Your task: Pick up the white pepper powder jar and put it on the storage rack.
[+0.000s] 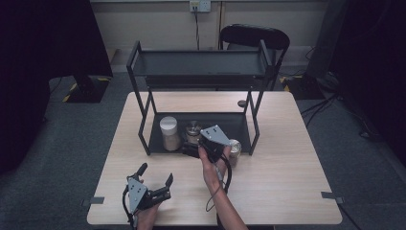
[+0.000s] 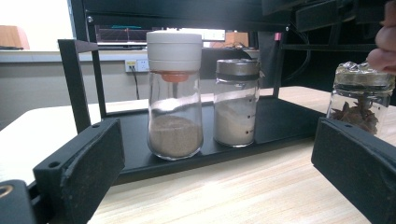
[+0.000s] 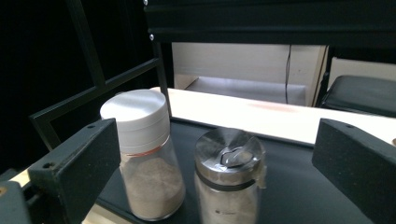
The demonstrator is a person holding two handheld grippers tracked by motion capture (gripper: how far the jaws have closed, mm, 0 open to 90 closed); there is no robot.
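Observation:
A black two-tier rack [image 1: 143, 103] stands on the wooden table. On its lower tray [image 1: 239, 125] are a white-lidded jar of brown powder [image 1: 169, 133] [image 2: 174, 93] [image 3: 142, 158] and a metal-lidded shaker [image 1: 193, 131] [image 2: 236, 102] [image 3: 229, 182]. A jar of star anise [image 1: 234, 147] [image 2: 358, 103] stands at the tray's front right corner. My right gripper [image 1: 194, 144] [image 3: 219, 154] hovers open just in front of the two jars, gripping nothing. Open too, my left gripper [image 1: 155, 175] [image 2: 219, 154] rests low near the table's front left and faces the rack.
The rack's upper shelf [image 1: 201, 62] overhangs the tray. A small dark disc [image 1: 242, 103] lies on the table behind the rack. A black chair [image 1: 253, 36] stands beyond the table. Bare wood [image 1: 287, 177] spreads at the front right.

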